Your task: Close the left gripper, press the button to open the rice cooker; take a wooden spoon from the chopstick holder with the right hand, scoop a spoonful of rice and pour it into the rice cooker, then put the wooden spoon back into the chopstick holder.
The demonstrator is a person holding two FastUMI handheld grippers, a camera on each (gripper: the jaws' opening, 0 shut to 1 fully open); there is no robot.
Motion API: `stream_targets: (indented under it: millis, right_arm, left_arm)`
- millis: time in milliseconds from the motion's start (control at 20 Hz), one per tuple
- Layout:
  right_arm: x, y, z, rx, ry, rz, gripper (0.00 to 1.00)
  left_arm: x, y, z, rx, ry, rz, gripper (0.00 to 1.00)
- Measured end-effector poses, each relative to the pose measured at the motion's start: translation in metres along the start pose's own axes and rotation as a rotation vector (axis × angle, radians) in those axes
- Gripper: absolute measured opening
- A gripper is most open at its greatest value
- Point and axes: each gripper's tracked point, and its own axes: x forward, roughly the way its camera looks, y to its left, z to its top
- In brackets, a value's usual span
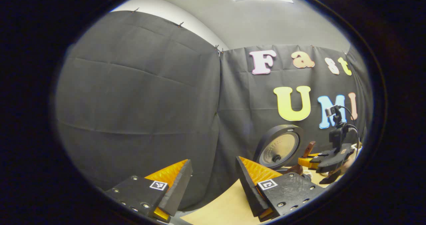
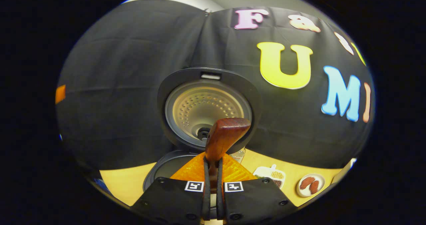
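Note:
The rice cooker stands with its round lid (image 2: 208, 108) raised upright, and the rim of its pot (image 2: 166, 166) shows just beneath. My right gripper (image 2: 213, 166) is shut on the wooden spoon (image 2: 224, 135), whose dark red-brown end sticks up in front of the lid. The spoon's bowl is hidden. In the left gripper view my left gripper (image 1: 213, 175) hangs open and holds nothing. Off to its right are the raised lid (image 1: 279, 146), the spoon (image 1: 308, 150) and the right gripper (image 1: 327, 160).
A wooden table (image 2: 123, 183) runs under everything. On it, right of the cooker, sit a small white board with food (image 2: 271, 175) and a round dish of reddish pieces (image 2: 309, 184). Black cloth walls close the booth at the back and left.

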Motion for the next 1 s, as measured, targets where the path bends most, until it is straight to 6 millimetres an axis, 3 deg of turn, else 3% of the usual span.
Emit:
stream_targets:
  millis: [250, 600, 1000]
  right_arm:
    - [-0.008, -0.001, 0.008, 0.286, -0.007, 0.006, 0.08]
    - [-0.031, -0.029, 0.023, 0.47, -0.066, -0.072, 0.09]
    - [-0.095, -0.113, 0.01, 0.512, -0.1, -0.226, 0.09]
  left_arm:
    - [0.001, -0.023, 0.006, 0.001, -0.012, -0.044, 0.83]
    - [0.002, -0.073, 0.015, -0.004, -0.029, -0.129, 0.82]
    - [0.0, -0.134, 0.027, -0.013, -0.049, -0.236, 0.82]
